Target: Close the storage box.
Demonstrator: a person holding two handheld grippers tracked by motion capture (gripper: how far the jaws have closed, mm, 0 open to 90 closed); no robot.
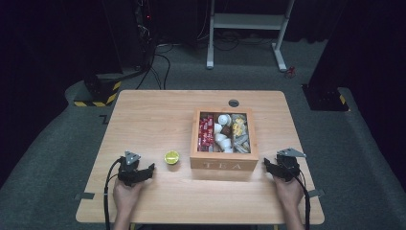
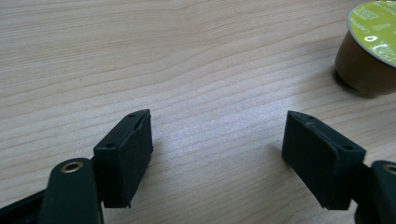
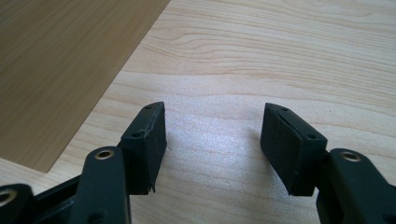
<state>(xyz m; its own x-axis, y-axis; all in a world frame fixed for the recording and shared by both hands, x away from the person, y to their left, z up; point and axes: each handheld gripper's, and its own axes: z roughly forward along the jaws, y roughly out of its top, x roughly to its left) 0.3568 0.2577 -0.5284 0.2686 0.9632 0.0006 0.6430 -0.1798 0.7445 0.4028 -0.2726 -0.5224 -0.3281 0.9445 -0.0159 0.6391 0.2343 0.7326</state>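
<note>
Wooden counter [image 1: 158, 110] seen from above. Left gripper [image 1: 143, 173] rests near front edge, jaws apart, nothing between. Small capsule with yellow-green lid [image 1: 172, 157] stands upright just ahead and right of it, not touching. Right gripper [image 1: 272, 166] beside wooden tea box [image 1: 224, 165], jaws apart, empty. Box holds packets, possibly creamer cups.

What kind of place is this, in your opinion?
Probably a lab or recording studio, not a home: a lone wooden table on grey carpet, black curtains around it, cables on the floor.
</note>
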